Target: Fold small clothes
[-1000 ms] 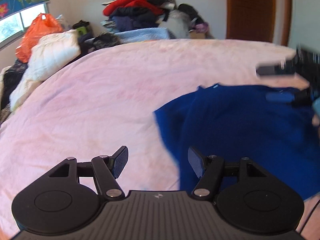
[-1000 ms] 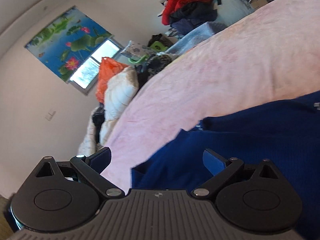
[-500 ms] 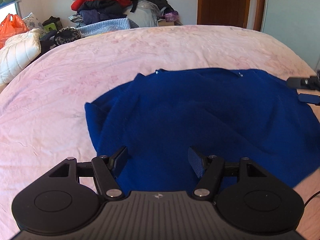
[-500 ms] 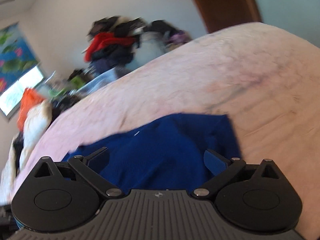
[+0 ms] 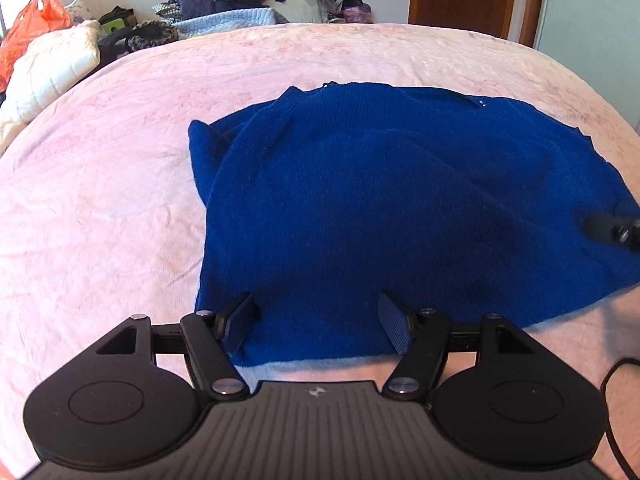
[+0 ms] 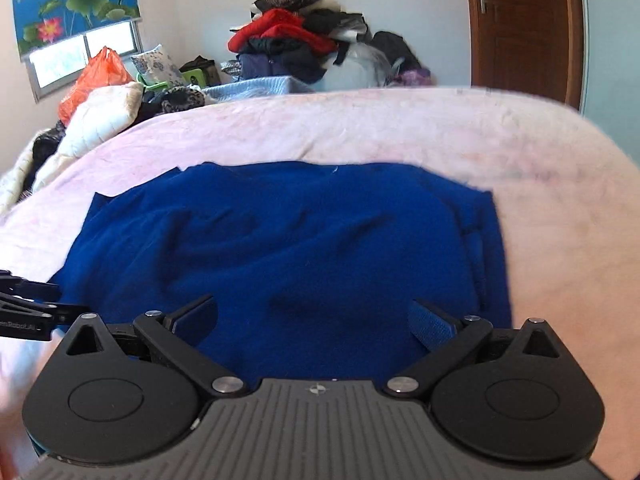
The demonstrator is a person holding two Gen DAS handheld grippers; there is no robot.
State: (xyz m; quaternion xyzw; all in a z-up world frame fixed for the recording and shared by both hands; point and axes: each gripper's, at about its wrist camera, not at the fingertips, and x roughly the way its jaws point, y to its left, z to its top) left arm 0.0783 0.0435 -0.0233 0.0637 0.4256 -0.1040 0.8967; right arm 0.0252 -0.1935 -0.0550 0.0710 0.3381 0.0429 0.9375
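Note:
A dark blue knit sweater point(image 5: 400, 200) lies spread on the pink bedspread point(image 5: 100, 200); it also shows in the right wrist view point(image 6: 300, 248). My left gripper point(image 5: 316, 324) is open and empty, hovering over the sweater's near hem at its left corner. My right gripper point(image 6: 316, 320) is open and empty over the near hem toward the sweater's right side. The right gripper's tip shows at the right edge of the left wrist view point(image 5: 612, 228); the left gripper's tip shows at the left edge of the right wrist view point(image 6: 28, 308).
A heap of clothes point(image 6: 304, 48) is piled beyond the bed's far edge. A white quilt point(image 5: 48, 68) and an orange bag point(image 5: 28, 36) lie at the far left. A brown door point(image 6: 524, 28) stands at the back right.
Both grippers swung round to face the sweater squarely and came down to its near hem. The sweater now lies flatter and more spread out. Both grippers stay open.

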